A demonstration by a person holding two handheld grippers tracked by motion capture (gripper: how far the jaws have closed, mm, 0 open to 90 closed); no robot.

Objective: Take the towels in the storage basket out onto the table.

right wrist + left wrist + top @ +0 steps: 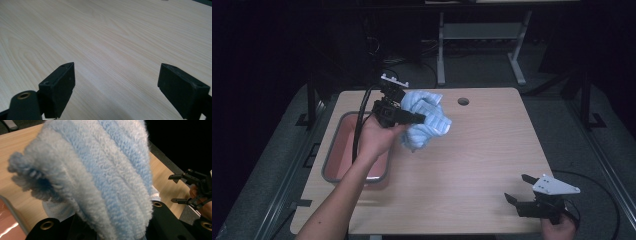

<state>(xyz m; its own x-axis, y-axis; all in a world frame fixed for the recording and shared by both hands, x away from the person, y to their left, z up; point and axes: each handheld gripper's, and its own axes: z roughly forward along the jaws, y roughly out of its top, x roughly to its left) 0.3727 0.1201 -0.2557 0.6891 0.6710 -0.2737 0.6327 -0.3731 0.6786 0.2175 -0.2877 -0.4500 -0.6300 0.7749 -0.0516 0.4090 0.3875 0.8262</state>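
A fluffy light-blue towel [427, 117] hangs bunched up above the table, just right of the pink basin. My left gripper [419, 118] is shut on the towel [100, 177], whose pile bulges out over the jaws in the left gripper view. My right gripper [518, 189] stands open low over the table's front right corner, with bare wood between its jaws [116, 85]. The right gripper [178, 188] also appears far off in the left gripper view, held by a hand.
A pink basin with a grey rim [332, 150] sits at the table's left side. The wooden table [482, 150] has a round cable hole [463, 101] near its far edge. Desk legs [441, 50] stand on the dark floor beyond.
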